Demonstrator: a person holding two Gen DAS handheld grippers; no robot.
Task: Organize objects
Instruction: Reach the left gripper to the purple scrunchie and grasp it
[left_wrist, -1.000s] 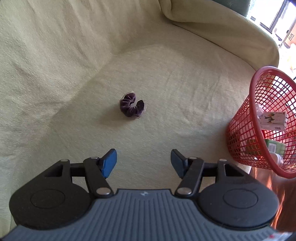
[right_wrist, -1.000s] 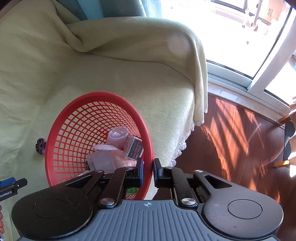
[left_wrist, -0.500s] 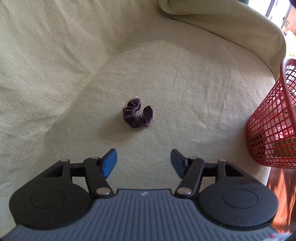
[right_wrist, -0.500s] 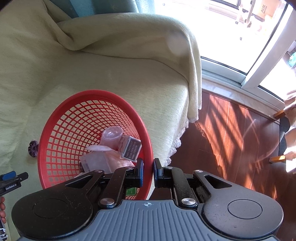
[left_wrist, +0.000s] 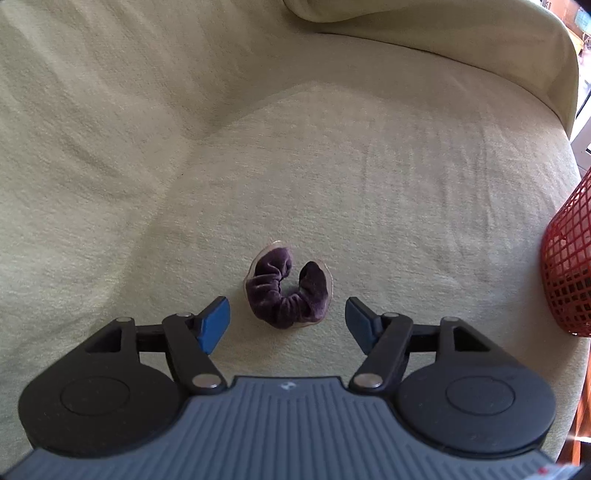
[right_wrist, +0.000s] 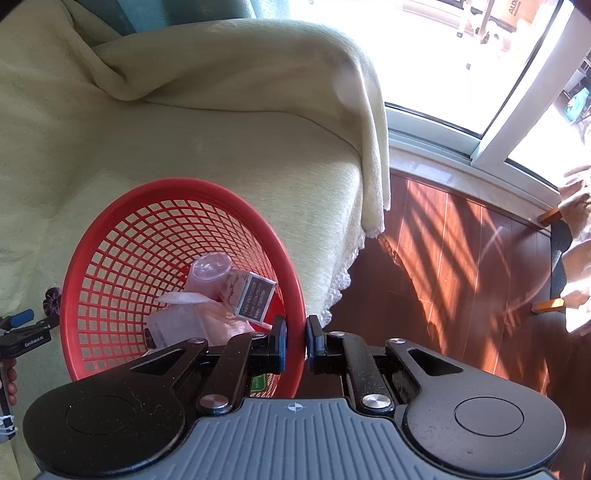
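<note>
Gaping left gripper (left_wrist: 287, 323) flanks 1 scrunchie (left_wrist: 287, 295); right gripper (right_wrist: 294, 341) pinches 1 basket (right_wrist: 110, 218) rim.

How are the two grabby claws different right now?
The left gripper has its jaws wide apart with nothing between them; the right gripper has its jaws pinched on the red basket rim. The left points at the purple scrunchie on the sofa cover; the right points into the basket. Both have blue pads and black arms.

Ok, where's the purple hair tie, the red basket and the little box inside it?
Hair tie (left_wrist: 287, 300): left wrist view, on its bunched velvet middle.
Basket (right_wrist: 173, 184): right wrist view, on the far rim.
Box (right_wrist: 255, 298): right wrist view, on its dark label.
</note>
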